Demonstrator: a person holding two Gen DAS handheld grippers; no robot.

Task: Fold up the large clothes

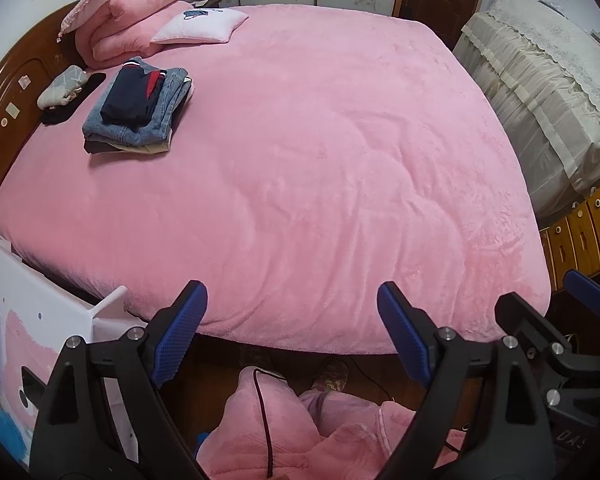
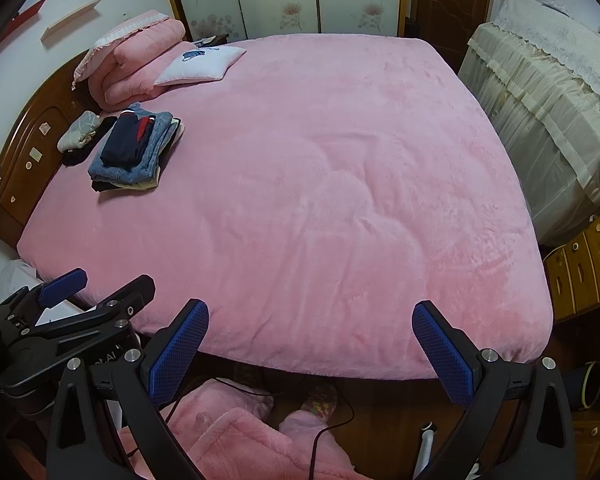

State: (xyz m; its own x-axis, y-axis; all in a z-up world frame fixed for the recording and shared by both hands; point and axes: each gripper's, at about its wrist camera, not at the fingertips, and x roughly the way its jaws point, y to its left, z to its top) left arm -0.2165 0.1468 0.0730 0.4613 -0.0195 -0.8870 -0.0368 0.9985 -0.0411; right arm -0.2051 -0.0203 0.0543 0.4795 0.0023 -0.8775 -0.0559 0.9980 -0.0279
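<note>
Both left tongs [image 1: 292, 304] and right tongs [image 2: 310, 324] are held spread and empty over the near edge of the pink bed [image 1: 320, 168], while folded clothes [image 1: 138, 106] are stacked near its far-left corner by the headboard [image 1: 16, 92].

Right gripper [image 2: 310, 344], blue textured pads, jaws wide apart, nothing between | left gripper [image 2: 100, 280] at lower left, near bed edge | pink plush bedspread [image 2: 320, 184] smooth, mostly bare | stack of folded clothes, navy on denim [image 2: 134, 148], near wooden headboard [image 2: 24, 148] | white square cushion [image 2: 200, 62] beside folded pink quilt [image 2: 140, 64]
</note>
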